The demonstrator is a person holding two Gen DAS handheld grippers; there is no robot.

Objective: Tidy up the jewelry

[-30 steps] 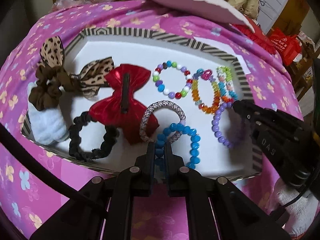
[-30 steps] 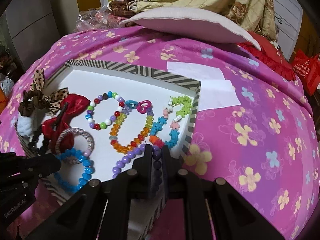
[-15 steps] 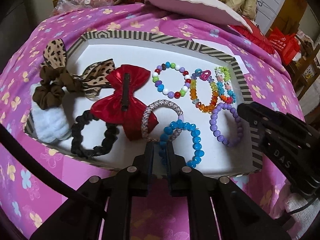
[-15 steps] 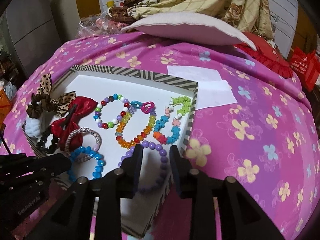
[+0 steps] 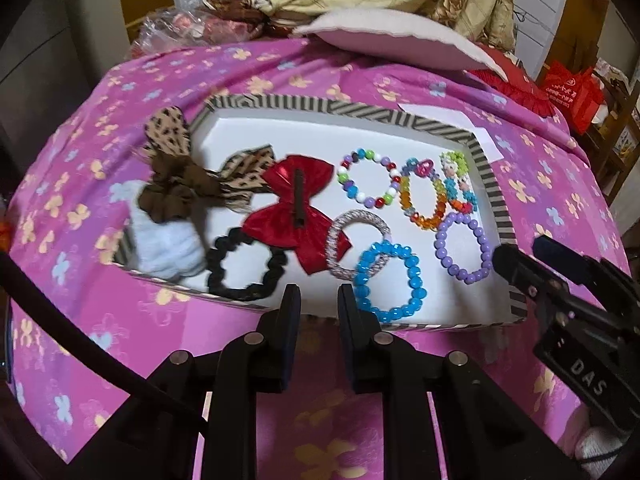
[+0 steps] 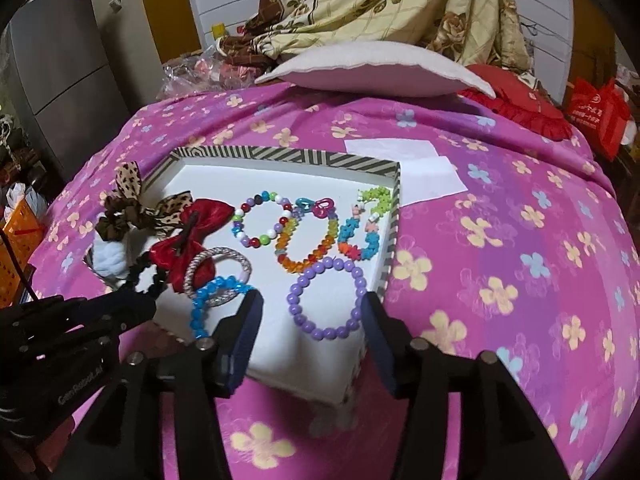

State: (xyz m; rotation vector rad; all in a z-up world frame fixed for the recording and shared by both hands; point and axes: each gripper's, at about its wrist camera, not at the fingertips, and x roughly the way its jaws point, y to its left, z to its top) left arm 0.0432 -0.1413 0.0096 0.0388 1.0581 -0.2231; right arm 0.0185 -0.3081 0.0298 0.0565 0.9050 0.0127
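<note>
A shallow tray with a striped rim (image 5: pixel 320 106) (image 6: pixel 280 154) lies on a pink flowered cloth and holds bracelets and hair ties. A blue bead bracelet (image 5: pixel 418 280) (image 6: pixel 200 304) lies near the tray's front edge, just right of my left gripper (image 5: pixel 318 296) (image 6: pixel 132 308). Its jaws are opening with nothing between them. My right gripper (image 6: pixel 312 304) (image 5: pixel 520 250) hovers above a purple bead bracelet (image 6: pixel 320 334) (image 5: pixel 464 278) that lies flat in the front right corner. Those jaws are opening too, and the pads stand clear of the beads.
Also in the tray are a red bow (image 5: pixel 288 216), a black scrunchie (image 5: pixel 224 276), a leopard scrunchie (image 5: pixel 176 192), a white scrunchie (image 5: pixel 168 252), a silver hair ring (image 5: pixel 340 240) and several multicolour bracelets (image 5: pixel 360 196). A pillow (image 6: pixel 372 72) and white paper (image 6: pixel 420 172) lie beyond.
Both grippers went from shut to open and drew back and up from the tray. The left let go of the blue bracelet, the right of the purple one.
</note>
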